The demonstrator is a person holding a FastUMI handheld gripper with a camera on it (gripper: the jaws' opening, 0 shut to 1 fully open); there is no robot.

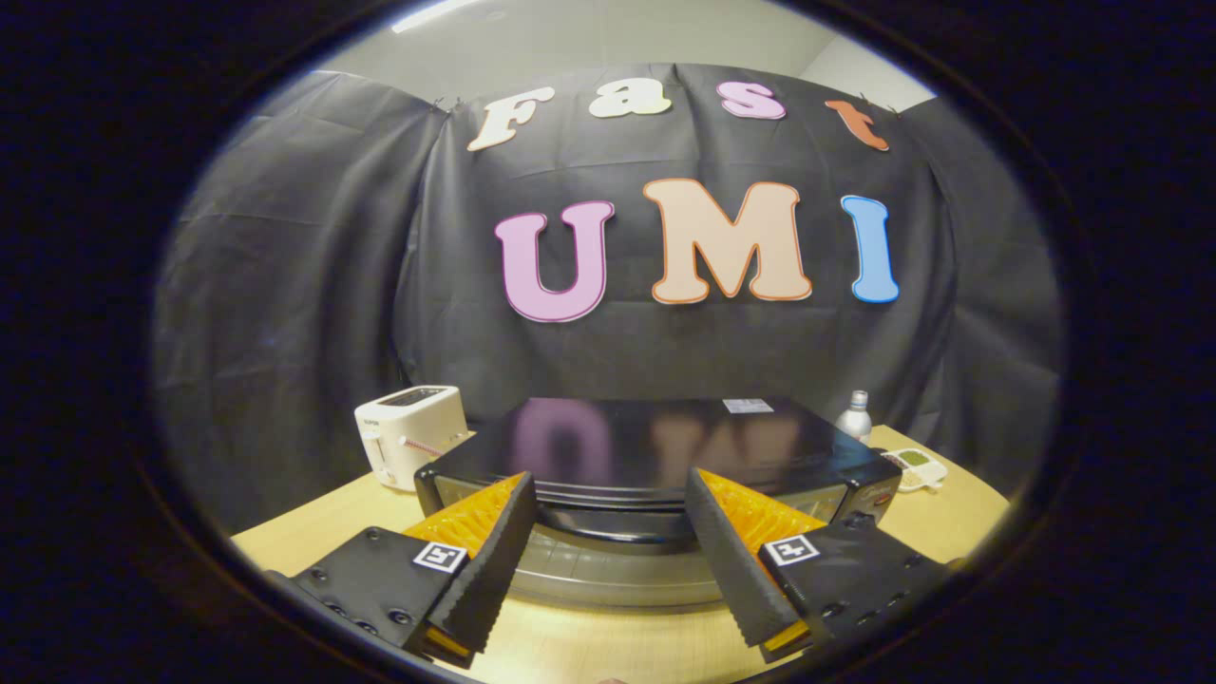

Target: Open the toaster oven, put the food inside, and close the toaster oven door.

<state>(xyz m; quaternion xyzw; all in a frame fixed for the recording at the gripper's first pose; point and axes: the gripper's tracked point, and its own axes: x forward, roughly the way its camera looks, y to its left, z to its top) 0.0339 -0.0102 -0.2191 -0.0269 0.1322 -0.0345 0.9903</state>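
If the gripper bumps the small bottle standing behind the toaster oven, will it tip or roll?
The bottle stands upright, narrow and tall, so it probably tips easily. It looks round, so it would likely roll on the table. The open gripper faces the toaster oven.

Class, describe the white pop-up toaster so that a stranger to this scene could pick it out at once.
Start at the black toaster oven on the wooden table, just ahead of the open gripper fingers. Beside the oven's far corner, beyond the finger on that side, stands the white toaster. It is the one boxy white appliance, with slots on top, unlike the small bottle at the oven's other end.
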